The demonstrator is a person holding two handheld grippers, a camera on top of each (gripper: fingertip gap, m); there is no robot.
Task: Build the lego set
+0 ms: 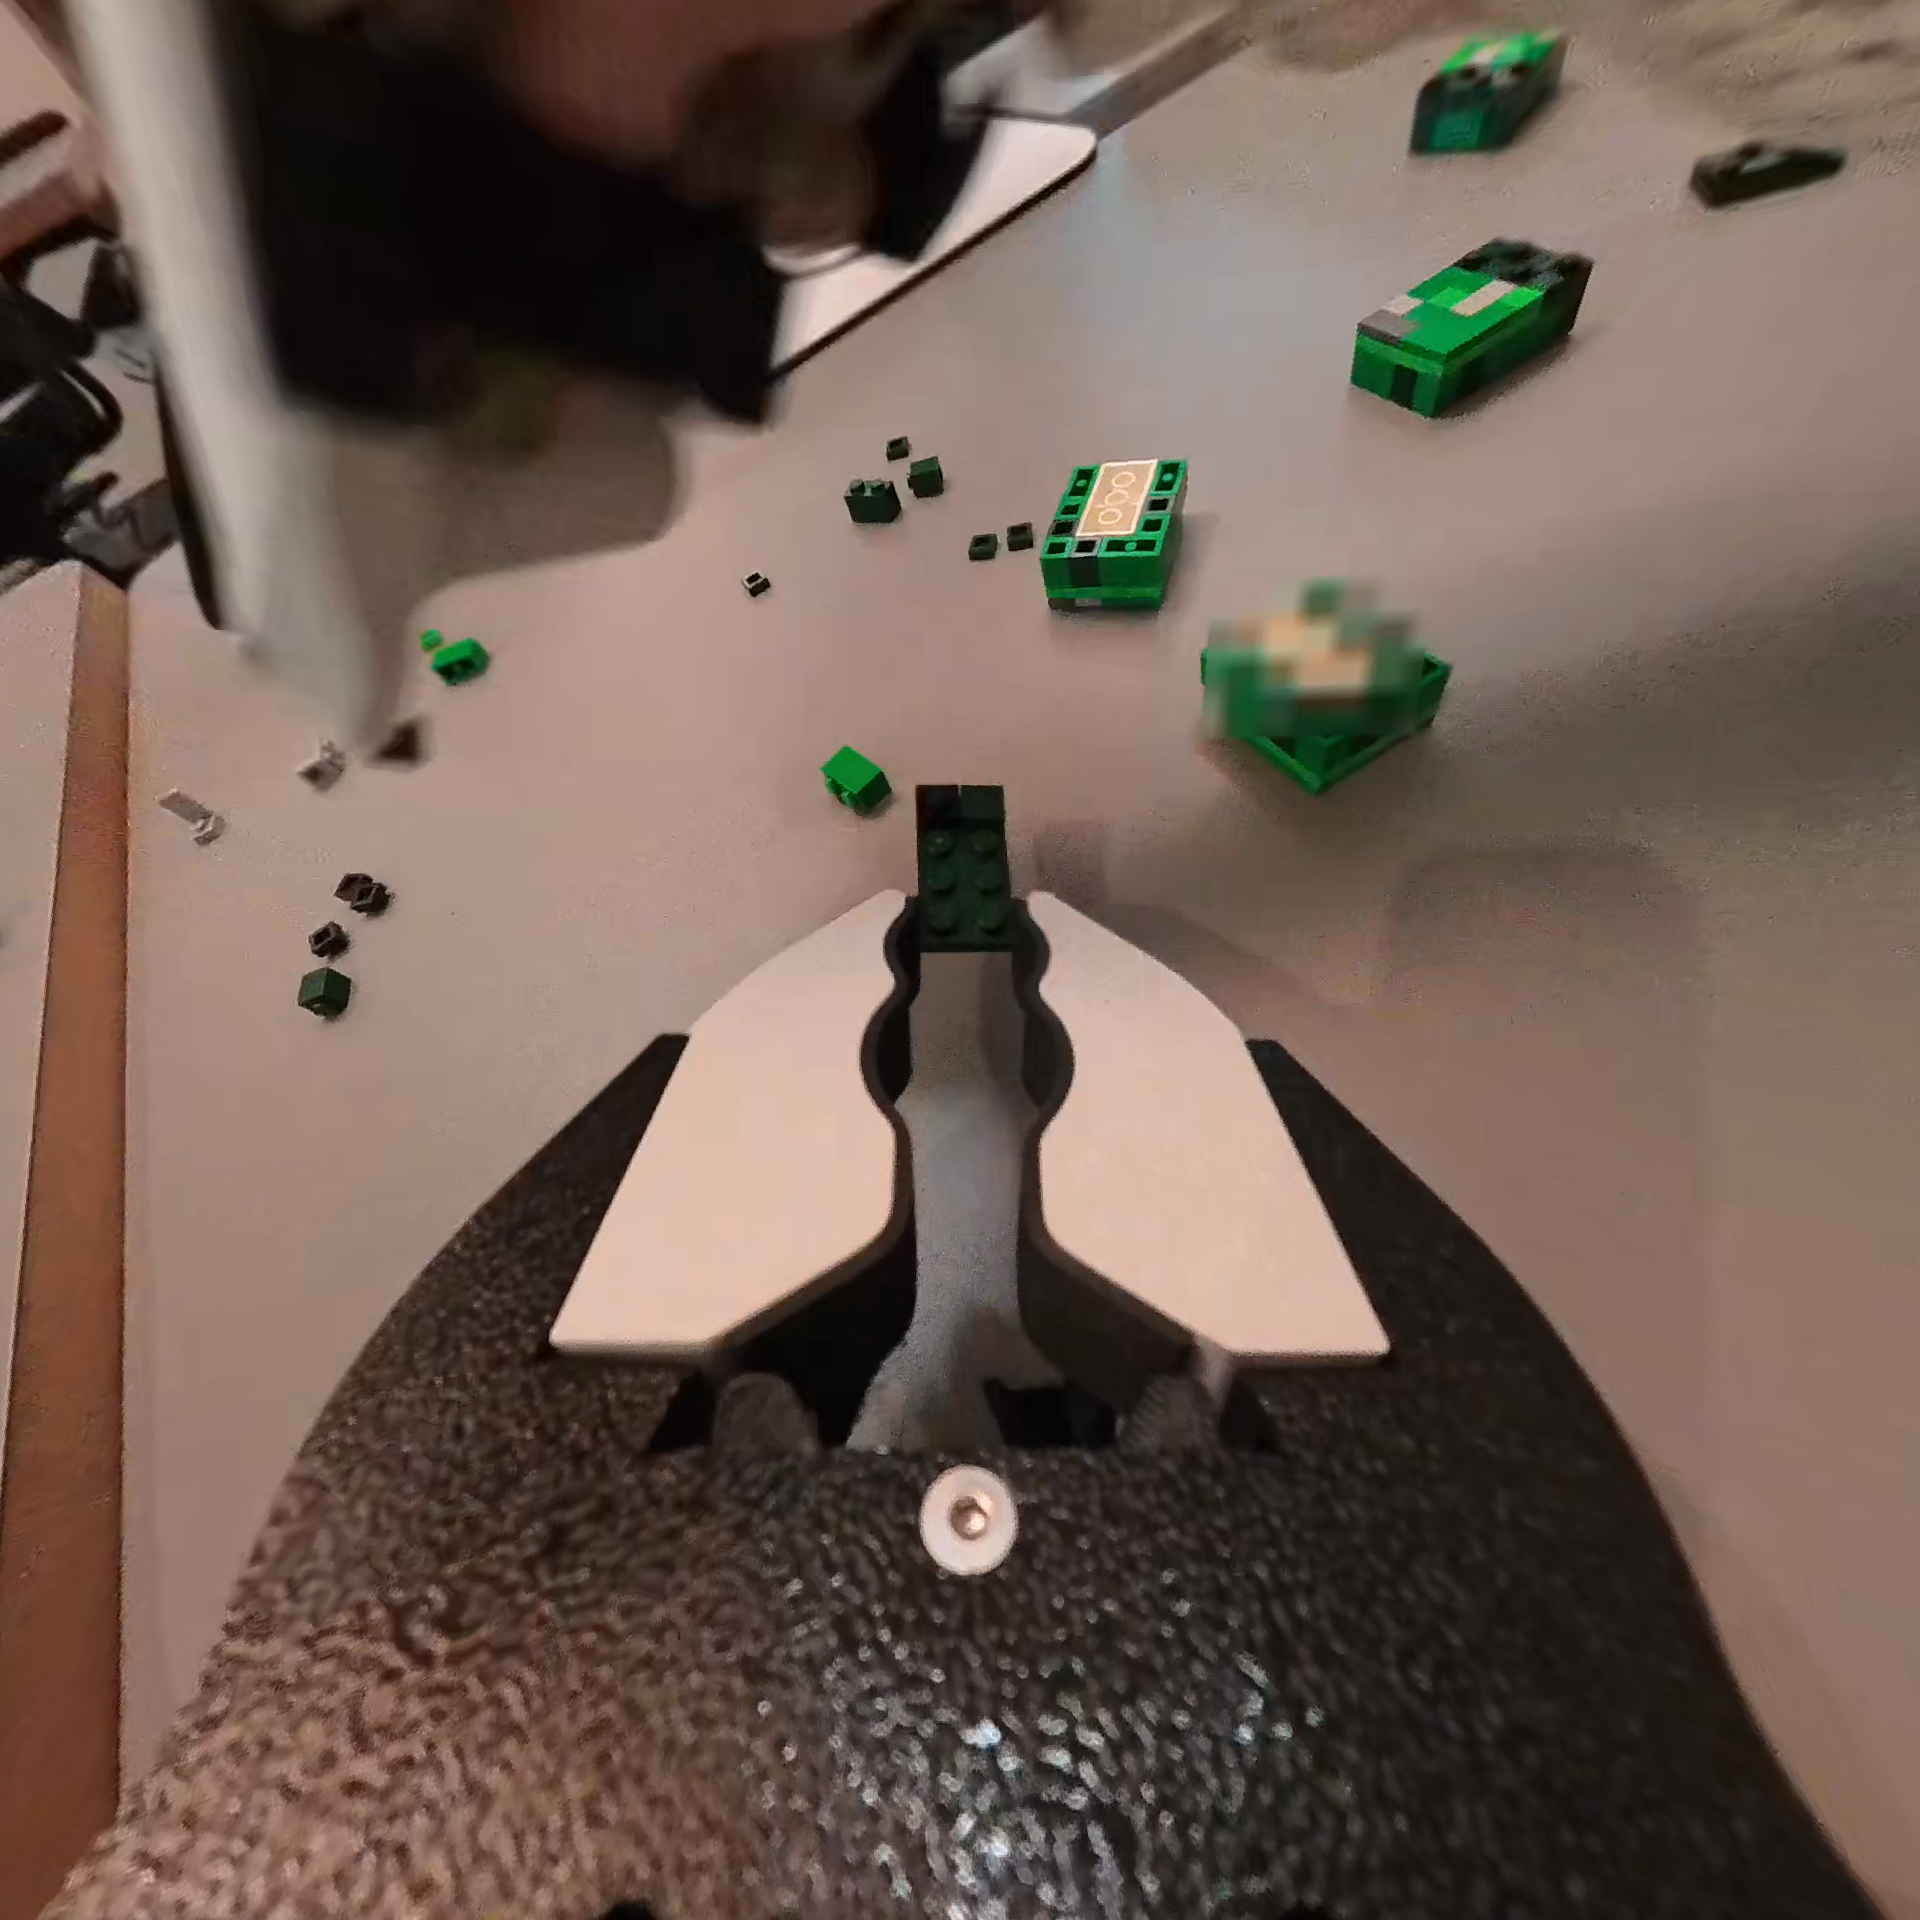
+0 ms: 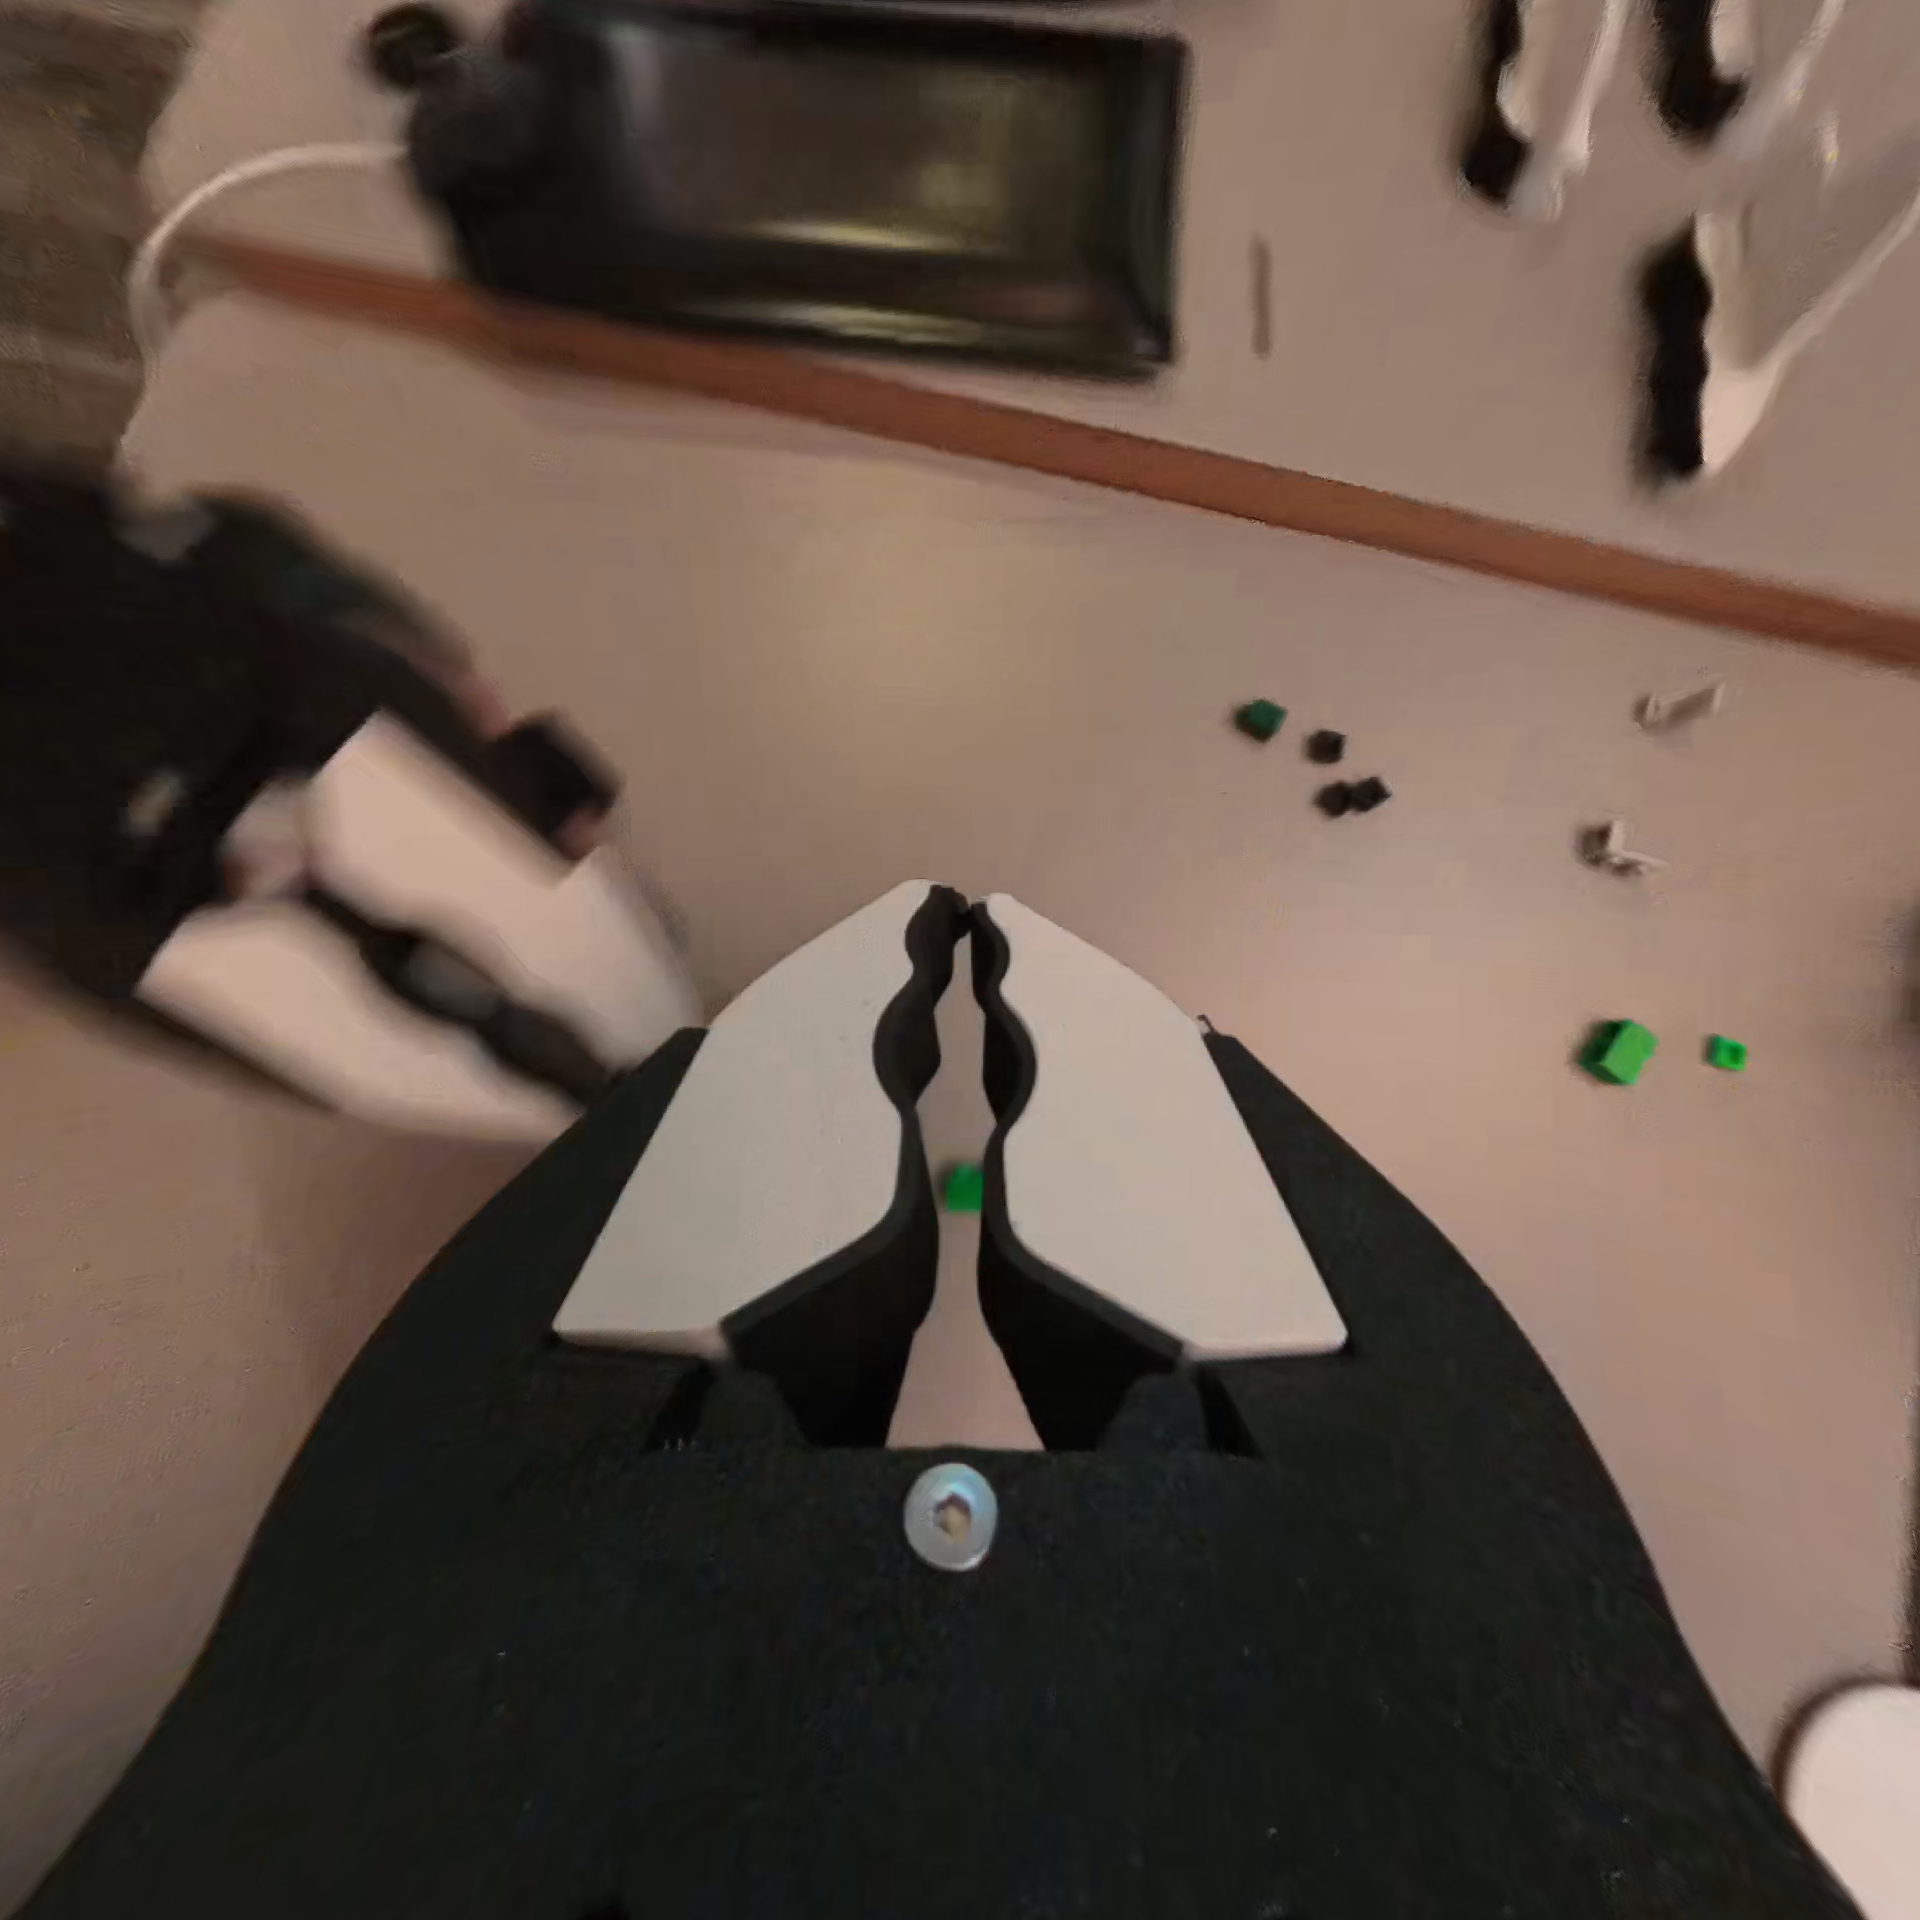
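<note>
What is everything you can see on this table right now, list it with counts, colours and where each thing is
Dark green studded lego piece: one, held in the left hand-held gripper's tips.
Green built lego blocks: at least four, spread across the far right of the table.
Loose small lego bricks: over a dozen; bright green, dark green, black, grey; scattered centre and left.
Beige table: one, wooden edge strip at left.
Black tray: one, far side, right wrist view.
Left hand-held gripper: shut on the piece.
Right hand-held gripper: shut, empty.

Pale grey tabletop (image 1: 1558,1143) under warm light, brown wooden edge strip (image 1: 73,1039) down the left of the frame (blurred dark tray (image 2: 821,177) at upper centre, beyond it).
</note>
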